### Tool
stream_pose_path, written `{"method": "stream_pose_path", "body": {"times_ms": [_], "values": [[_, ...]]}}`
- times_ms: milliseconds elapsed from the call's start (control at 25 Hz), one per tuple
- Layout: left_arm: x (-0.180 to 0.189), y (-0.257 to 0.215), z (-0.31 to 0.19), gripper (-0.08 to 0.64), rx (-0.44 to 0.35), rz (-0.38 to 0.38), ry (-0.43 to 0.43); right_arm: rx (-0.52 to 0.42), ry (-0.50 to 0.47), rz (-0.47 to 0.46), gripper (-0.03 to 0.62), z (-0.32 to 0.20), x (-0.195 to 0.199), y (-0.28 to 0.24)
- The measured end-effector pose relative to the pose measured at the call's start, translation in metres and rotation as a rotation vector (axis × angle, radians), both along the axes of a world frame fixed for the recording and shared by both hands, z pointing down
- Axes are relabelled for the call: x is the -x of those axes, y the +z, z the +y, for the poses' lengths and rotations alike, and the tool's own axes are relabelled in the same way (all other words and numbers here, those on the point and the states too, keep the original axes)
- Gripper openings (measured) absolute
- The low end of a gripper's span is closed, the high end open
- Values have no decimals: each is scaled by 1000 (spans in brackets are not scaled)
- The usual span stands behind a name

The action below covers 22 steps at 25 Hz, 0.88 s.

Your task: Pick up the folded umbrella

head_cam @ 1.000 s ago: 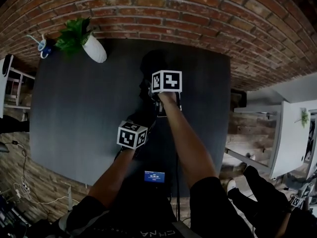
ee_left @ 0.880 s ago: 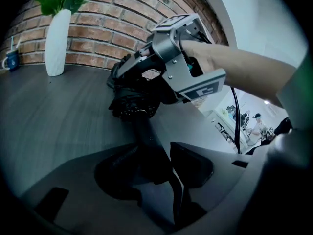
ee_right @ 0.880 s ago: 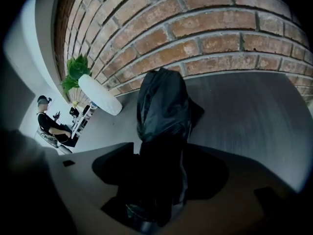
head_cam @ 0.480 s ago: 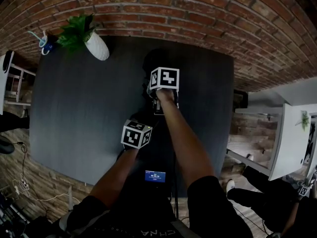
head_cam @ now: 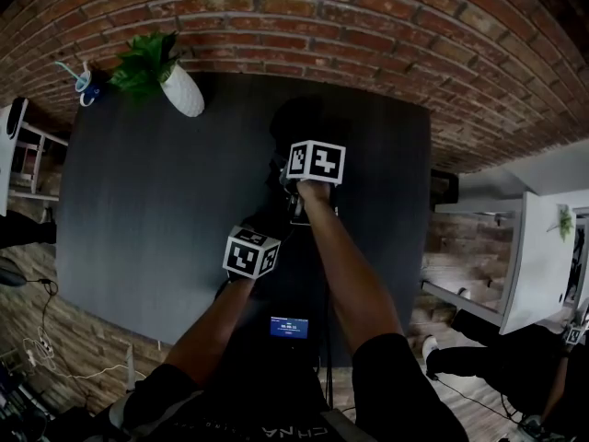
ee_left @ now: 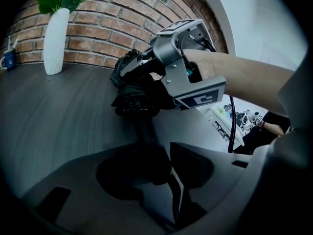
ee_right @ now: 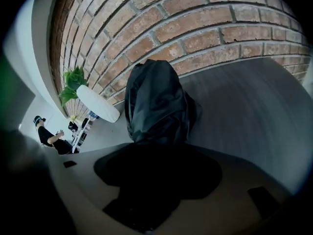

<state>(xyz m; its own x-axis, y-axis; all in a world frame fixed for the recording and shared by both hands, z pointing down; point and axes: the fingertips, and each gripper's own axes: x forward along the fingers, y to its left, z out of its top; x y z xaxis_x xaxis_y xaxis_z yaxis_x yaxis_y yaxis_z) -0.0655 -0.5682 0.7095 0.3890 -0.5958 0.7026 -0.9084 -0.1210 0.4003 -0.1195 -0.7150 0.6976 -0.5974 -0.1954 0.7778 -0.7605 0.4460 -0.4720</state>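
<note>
The black folded umbrella (head_cam: 296, 122) lies on the dark table (head_cam: 138, 201), its bundled canopy (ee_right: 154, 102) toward the brick wall. Its thin handle end (ee_left: 144, 131) runs back into my left gripper (ee_left: 157, 169), which is shut on it. My right gripper (ee_right: 156, 180) sits over the canopy; its jaws are closing with the canopy between them, and I see no pads pressing on the fabric. Seen from the left gripper view, the right gripper (ee_left: 178, 65) straddles the canopy (ee_left: 134, 94). The marker cubes (head_cam: 315, 161) (head_cam: 250, 251) hide both sets of jaws from above.
A white vase with a green plant (head_cam: 182, 90) and a blue mug (head_cam: 85, 83) stand at the table's far left corner against the brick wall (head_cam: 368, 26). A white table (head_cam: 543, 247) and a seated person (head_cam: 502, 362) are off to the right.
The right gripper has rolled slightly over the umbrella's canopy. The left gripper and the umbrella have kept their places.
</note>
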Motion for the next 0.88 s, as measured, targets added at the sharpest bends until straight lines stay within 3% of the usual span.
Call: {"method": "stream_pose_path", "body": {"times_ms": [280, 880], "values": [[-5, -13, 7, 192, -50, 14, 26, -90, 17, -122, 270, 10, -6, -39], [-8, -92, 32, 190, -251, 43, 46, -400, -1, -358, 270, 59, -14, -177]]}}
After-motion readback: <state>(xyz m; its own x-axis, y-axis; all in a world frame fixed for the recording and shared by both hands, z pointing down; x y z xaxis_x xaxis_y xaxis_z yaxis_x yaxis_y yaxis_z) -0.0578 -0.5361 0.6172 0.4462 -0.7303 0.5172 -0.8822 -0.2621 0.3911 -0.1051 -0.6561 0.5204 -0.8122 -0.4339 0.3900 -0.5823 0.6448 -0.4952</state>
